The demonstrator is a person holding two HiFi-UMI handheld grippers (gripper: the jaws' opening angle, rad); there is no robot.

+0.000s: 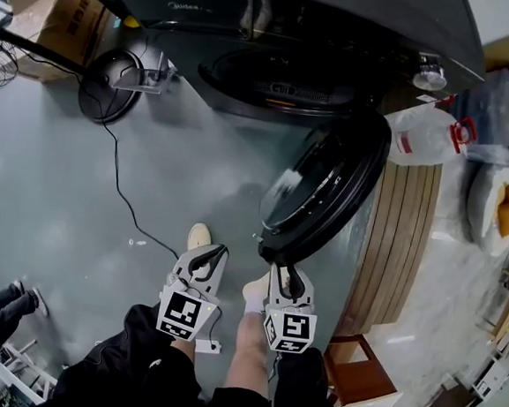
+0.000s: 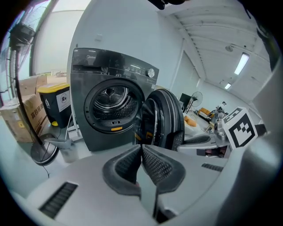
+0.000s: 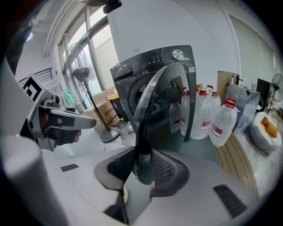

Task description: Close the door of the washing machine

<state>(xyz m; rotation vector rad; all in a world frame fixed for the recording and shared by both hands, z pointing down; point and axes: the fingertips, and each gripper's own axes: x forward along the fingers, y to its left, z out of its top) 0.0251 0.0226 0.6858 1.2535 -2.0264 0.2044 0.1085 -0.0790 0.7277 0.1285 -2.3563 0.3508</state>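
Note:
The dark grey washing machine [image 1: 287,33] stands ahead with its round door [image 1: 327,187] swung open toward me. My right gripper [image 1: 288,272] is at the door's near edge. In the right gripper view the dark door rim [image 3: 143,132] stands between the wide-spread jaws of the right gripper [image 3: 142,154], and I see no clear squeeze on it. My left gripper [image 1: 210,255] hangs to the left of the door, touching nothing. In the left gripper view the tips of the left gripper [image 2: 141,148] meet, with the drum opening [image 2: 110,101] beyond them.
A fan base [image 1: 110,84] and its cable [image 1: 119,186] lie on the floor at left, near cardboard boxes [image 1: 62,22]. Water bottles [image 1: 428,138] and a wooden slatted platform [image 1: 401,246] stand right of the door. My shoes [image 1: 199,235] are just below the grippers.

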